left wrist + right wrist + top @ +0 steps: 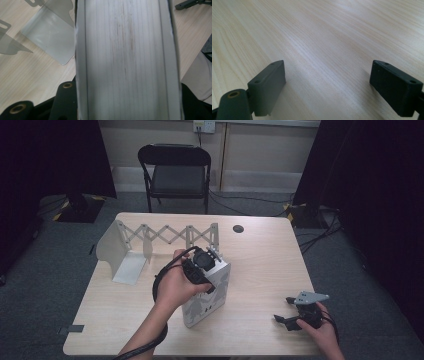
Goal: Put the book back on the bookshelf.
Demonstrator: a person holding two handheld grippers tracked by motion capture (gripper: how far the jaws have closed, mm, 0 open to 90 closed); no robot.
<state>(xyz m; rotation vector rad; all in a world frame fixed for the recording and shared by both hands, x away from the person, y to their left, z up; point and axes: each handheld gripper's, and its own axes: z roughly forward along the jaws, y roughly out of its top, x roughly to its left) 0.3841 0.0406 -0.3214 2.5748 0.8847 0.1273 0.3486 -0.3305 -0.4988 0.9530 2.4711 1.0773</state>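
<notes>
A thick book (207, 302) with a pale patterned cover stands upright on the wooden table (265, 265), a little front of centre. My left gripper (202, 266) comes down on its top edge and is shut on it. In the left gripper view the book's page edges (125, 57) run between the two covers, and a black finger (65, 100) presses on the outside of each. My right gripper (283, 309) rests low near the table's front right corner, apart from the book. Its jaws (329, 82) stand wide open over bare wood with nothing between them.
An expanding metal book rack (165, 237) stands across the back of the table, with a bent end plate (112, 247) at its left, which is near the book in the left gripper view (50, 32). A black folding chair (175, 170) stands behind the table. A cable hole (238, 228) sits back right.
</notes>
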